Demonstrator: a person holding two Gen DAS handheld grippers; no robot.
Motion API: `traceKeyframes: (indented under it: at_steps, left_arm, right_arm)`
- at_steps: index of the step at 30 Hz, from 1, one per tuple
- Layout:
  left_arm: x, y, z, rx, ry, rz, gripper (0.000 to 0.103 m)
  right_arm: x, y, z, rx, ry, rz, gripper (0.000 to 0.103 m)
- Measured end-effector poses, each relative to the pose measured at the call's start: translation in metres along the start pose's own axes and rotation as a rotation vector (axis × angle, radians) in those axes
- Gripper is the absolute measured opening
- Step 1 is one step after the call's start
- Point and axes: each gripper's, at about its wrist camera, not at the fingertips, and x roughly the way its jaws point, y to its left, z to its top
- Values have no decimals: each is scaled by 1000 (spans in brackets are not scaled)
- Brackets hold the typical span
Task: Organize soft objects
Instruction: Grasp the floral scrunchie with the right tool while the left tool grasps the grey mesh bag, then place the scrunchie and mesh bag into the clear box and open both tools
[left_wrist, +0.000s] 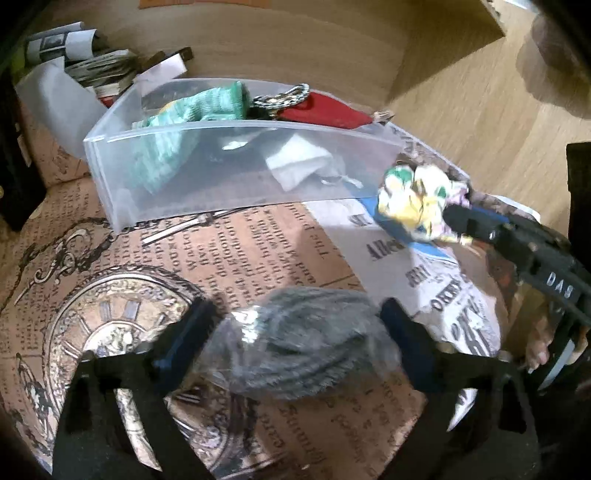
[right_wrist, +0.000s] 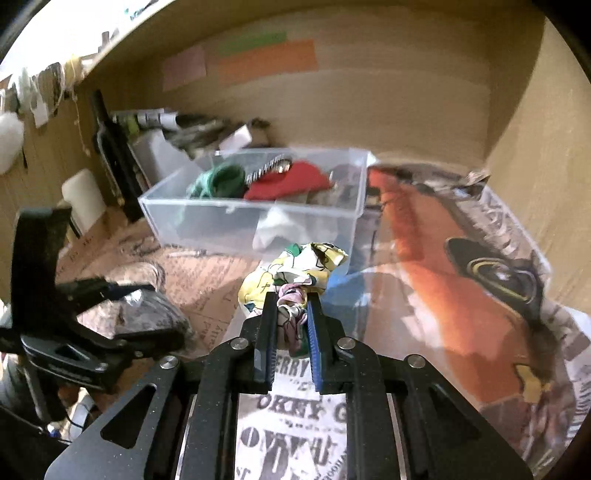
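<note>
Both grippers clamped, left (left_wrist: 295, 332) on grey fluff (left_wrist: 299, 339), right (right_wrist: 290, 314) on printed cloth (right_wrist: 295, 269); cloth may snag the bin's (right_wrist: 251, 218) 12 o'clock wall.

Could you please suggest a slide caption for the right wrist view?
Right gripper pinching a floral cloth before the clear bin of soft items.

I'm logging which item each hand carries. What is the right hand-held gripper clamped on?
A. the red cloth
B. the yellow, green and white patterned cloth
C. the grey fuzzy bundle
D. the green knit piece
B: in the right wrist view the right hand-held gripper pinches the patterned cloth between its pads, while the grey fuzzy bundle sits in the left hand-held gripper.
</note>
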Motion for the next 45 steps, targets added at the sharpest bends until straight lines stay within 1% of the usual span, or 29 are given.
traceKeyframes:
  at_steps: [2,8,10,15,20,23,27,30,36,41,45]
  left_arm:
    - [-3,-4,-2,10,0,-14,67]
    - [-9,-10,1,23,-13,-7,55]
    - [-14,-9,4,24,-28,4,53]
    - [-34,-3,24,20,-104,27,53]
    - [-63,3,53,23,-227,76,53]
    - [-72,8,70,22,-283,109,53]
    - [-76,18,94,16,-334,143,53]
    - [-74,24,108,8,-353,163,53]
    - [-61,38,131,-19,-360,192,53]
    - [-42,51,144,-47,-330,201,53]
    - [-20,64,149,-76,-281,192,53]
  right_arm:
    - [-5,1,4,4,-23,-3,13]
    - [-21,2,13,5,-92,-5,13]
    - [-25,3,17,1,-110,-2,13]
    - [-30,8,32,-20,-160,8,13]
    - [-28,14,49,-42,-205,19,13]
    - [-23,19,60,-55,-226,28,13]
    - [-13,23,73,-64,-240,38,13]
    - [-3,28,82,-71,-244,45,13]
    - [19,37,98,-85,-234,59,13]
    - [43,42,109,-89,-204,56,13]
    - [69,39,110,-74,-141,63,13]
